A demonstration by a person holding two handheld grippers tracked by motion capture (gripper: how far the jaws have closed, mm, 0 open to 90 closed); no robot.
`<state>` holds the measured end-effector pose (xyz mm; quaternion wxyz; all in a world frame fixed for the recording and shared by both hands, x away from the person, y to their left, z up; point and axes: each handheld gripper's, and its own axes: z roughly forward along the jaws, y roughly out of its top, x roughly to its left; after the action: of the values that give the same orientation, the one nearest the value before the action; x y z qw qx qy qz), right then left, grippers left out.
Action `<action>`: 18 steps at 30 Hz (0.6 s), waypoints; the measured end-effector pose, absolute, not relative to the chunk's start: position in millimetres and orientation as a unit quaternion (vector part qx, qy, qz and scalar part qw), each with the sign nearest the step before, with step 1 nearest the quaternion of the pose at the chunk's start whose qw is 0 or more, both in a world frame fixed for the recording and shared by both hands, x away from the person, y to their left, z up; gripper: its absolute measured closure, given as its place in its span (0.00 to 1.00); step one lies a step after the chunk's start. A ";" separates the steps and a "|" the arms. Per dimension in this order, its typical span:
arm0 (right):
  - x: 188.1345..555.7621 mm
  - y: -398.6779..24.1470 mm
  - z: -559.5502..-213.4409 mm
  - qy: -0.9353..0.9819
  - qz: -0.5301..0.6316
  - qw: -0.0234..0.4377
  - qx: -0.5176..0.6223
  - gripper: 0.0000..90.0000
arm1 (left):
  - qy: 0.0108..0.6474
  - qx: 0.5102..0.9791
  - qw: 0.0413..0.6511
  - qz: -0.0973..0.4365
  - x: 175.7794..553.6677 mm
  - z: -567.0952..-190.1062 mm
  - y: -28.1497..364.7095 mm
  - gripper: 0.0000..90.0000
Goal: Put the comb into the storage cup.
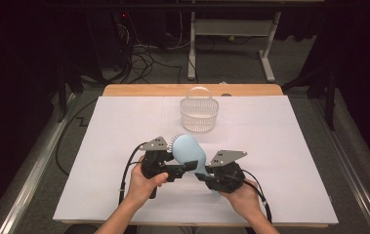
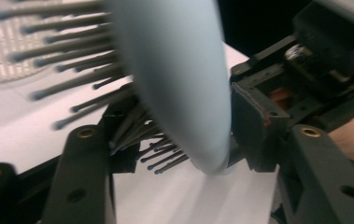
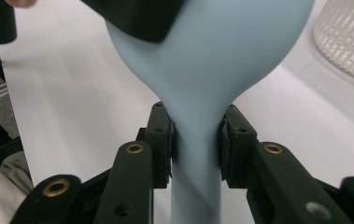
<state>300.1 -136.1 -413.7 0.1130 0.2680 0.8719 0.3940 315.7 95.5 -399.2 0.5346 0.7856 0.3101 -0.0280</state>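
Hairbrush [image 1: 188, 152], pale blue, held off the white tabletop [image 1: 99, 161] between both grippers, near the person's edge and well short of the white basket [image 1: 199, 115]. Head pointing away from the person and up to the left, handle running back down to the right. Bristles [image 1: 173, 141] poking out on the far left side of the head in the high view, dark and ball-tipped.

Right gripper [image 1: 211, 178] clamped on the handle: in the right gripper view, both black jaws pressed against the narrow neck of the brush [image 3: 198, 154], one on each side, just below where the head widens out. Handle passing straight down between the jaws toward the camera.

Left gripper [image 1: 185, 168] reaching in from the left at the lower part of the head. In the left gripper view, brush head [image 2: 179, 79] standing edge-on between the jaws, smooth blue back facing the jaw on the right of that picture and touching or almost touching it, bristles [image 2: 132, 128] splayed against the jaw on the left. Hard to tell whether those jaws already squeeze firmly; blurred there.

Basket upright at the far middle of the tabletop, handle arched over it, apart from both grippers. Left hand [image 1: 143, 183] and right hand [image 1: 243, 192] wrapped around the gripper bodies.
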 end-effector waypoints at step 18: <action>300.5 -134.9 -406.9 0.864 0.418 0.097 0.264 0.77 | 0.294 0.788 0.540 -0.039 315.1 -381.0 97.6 0.60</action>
<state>300.5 -134.9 -406.9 0.0966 0.2636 0.8641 0.4177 315.1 97.6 -381.0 0.5399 0.7880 0.2935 -0.0389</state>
